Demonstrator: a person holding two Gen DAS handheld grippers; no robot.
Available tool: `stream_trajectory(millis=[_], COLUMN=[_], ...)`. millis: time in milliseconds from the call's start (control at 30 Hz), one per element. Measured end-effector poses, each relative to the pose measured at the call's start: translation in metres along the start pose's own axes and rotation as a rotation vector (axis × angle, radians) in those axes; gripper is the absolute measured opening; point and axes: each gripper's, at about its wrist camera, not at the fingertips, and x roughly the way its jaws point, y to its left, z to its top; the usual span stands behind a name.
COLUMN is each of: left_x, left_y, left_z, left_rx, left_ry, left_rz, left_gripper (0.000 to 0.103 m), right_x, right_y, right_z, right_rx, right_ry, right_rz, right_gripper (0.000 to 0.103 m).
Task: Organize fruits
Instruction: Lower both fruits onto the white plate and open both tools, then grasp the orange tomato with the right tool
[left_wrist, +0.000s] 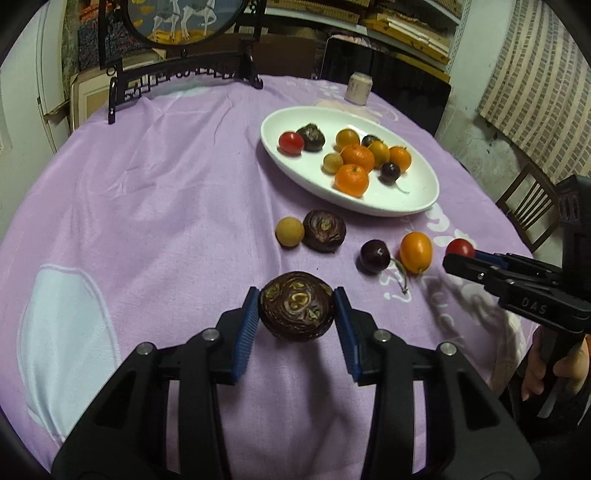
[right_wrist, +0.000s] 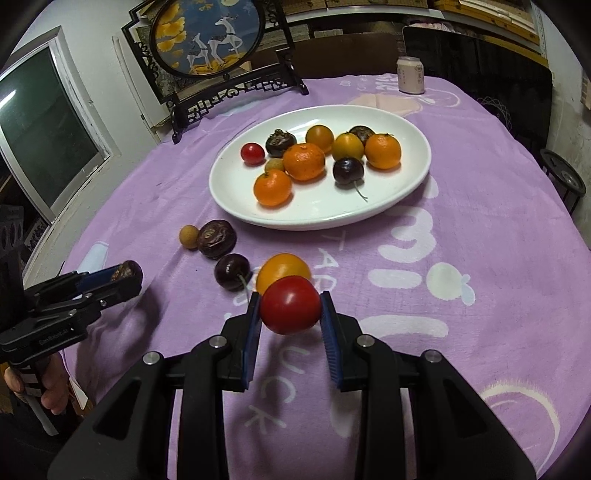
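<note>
Setting: round table under a lilac cloth (left_wrist: 155, 192) with white lettering, shelves and a carved black frame with a deer picture (left_wrist: 177, 22) behind.

Left wrist view, left gripper (left_wrist: 297, 306): clenched on a dark brown water chestnut (left_wrist: 296, 304), blue pads pressing both sides, fruit lifted clear of the cloth.

Left wrist view, loose fruit: tan round longan (left_wrist: 290, 231) touching a second water chestnut (left_wrist: 324, 230); further right a dark cherry (left_wrist: 375, 256) with its stem trailing, just beside an orange kumquat (left_wrist: 416, 252).

Left wrist view, plate: white oval dish (left_wrist: 413, 201) beyond the loose fruit, loaded with mandarins, a red tomato, dark cherries and a chestnut.

Left wrist view, right gripper (left_wrist: 458, 254): entering from the right edge, red cherry tomato (left_wrist: 460, 248) showing at its tip, hand on the grip below.

Left wrist view, far edge: pale can (left_wrist: 357, 88) standing upright beyond the plate.

Right wrist view, right gripper (right_wrist: 290, 306): jaws squeezed onto the red cherry tomato (right_wrist: 290, 304), held above the cloth, kumquat (right_wrist: 282, 269) directly behind it.

Right wrist view, cloth: cherry (right_wrist: 232, 272) left of the kumquat, then second chestnut (right_wrist: 216, 239) and longan (right_wrist: 189, 236) touching.

Right wrist view, plate: white dish (right_wrist: 317, 218) in mid table, well apart from both held fruits.

Right wrist view, left gripper (right_wrist: 125, 275): at the left edge, dark chestnut (right_wrist: 127, 271) pinched at its tip.
</note>
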Motion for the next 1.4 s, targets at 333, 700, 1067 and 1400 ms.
stream_trajectory(millis=[333, 700, 1067, 1400], left_x=[-0.005, 0.06, 0.14, 0.111], left_y=[-0.009, -0.03, -0.032, -0.03], left_z=[0.027, 0.168, 0.191, 0.184], left_rx=[0.031, 0.043, 0.013, -0.008], left_ry=[-0.018, -0.032, 0.08, -0.007], left_rz=[-0.031, 0.011, 0.008, -0.002], left_gripper=[0.041, 0.041, 0.041, 0.083], right_x=[-0.004, 0.025, 0.08, 0.058], right_y=[0.002, -0.019, -0.044, -0.037], right_z=[0.01, 0.112, 0.138, 0.136], right_rx=[-0.013, -0.056, -0.026, -0.025], right_ry=[-0.007, -0.048, 0.008, -0.061], right_rz=[-0.004, -0.054, -0.079, -0.108], right_gripper=[0.032, 0.032, 0.032, 0.056])
